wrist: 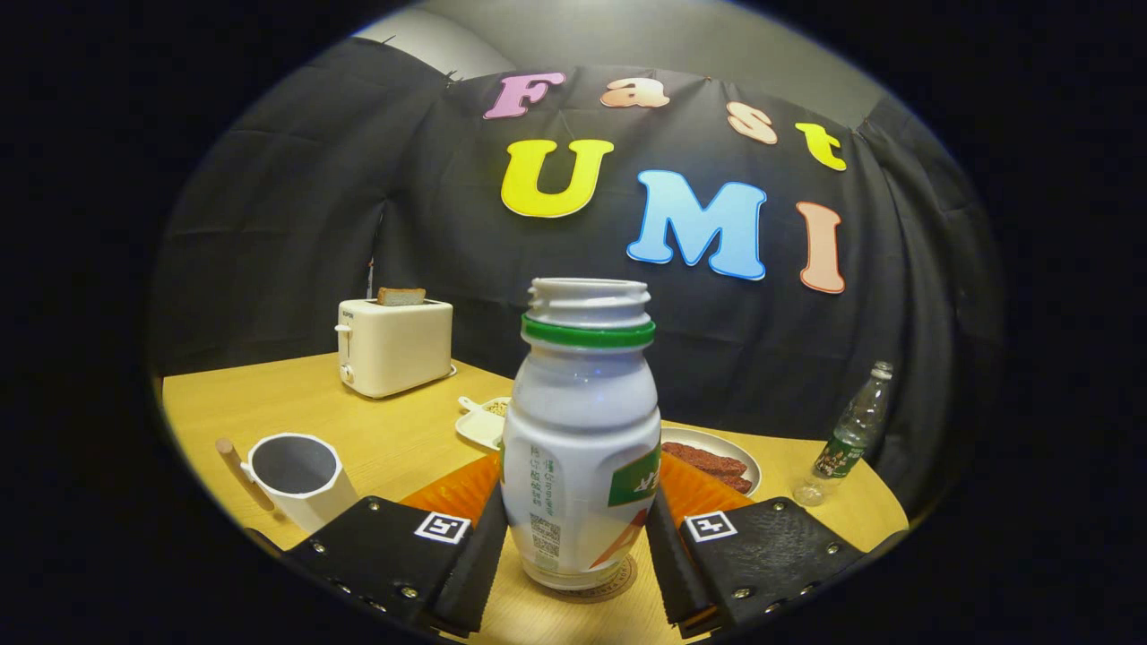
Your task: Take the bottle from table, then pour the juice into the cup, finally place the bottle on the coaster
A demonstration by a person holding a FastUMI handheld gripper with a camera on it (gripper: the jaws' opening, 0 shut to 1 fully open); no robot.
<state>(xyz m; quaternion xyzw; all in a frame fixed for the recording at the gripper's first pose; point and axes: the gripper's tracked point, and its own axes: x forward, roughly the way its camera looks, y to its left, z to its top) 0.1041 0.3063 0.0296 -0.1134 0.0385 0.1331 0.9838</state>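
While upright on the coaster (599,580), bottle (581,448) between the fingers (480,555).

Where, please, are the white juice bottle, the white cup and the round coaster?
White plastic juice bottle (581,430): gripper view, on its body.
White cup (305,488): gripper view, on its outer wall.
Round brown coaster (618,582): gripper view, on its exposed edge.

Bottle (581,448): label carries small print, a QR code and part of a large white character on a green band, none of it legible. Tool (573,546) fingers each bear a square black-and-white marker tag; the fingers stand either side of the bottle, contact not discernible. Clear bottle (851,430) has a green label, too small to read; coaster (618,578) rim lettering is blurred.
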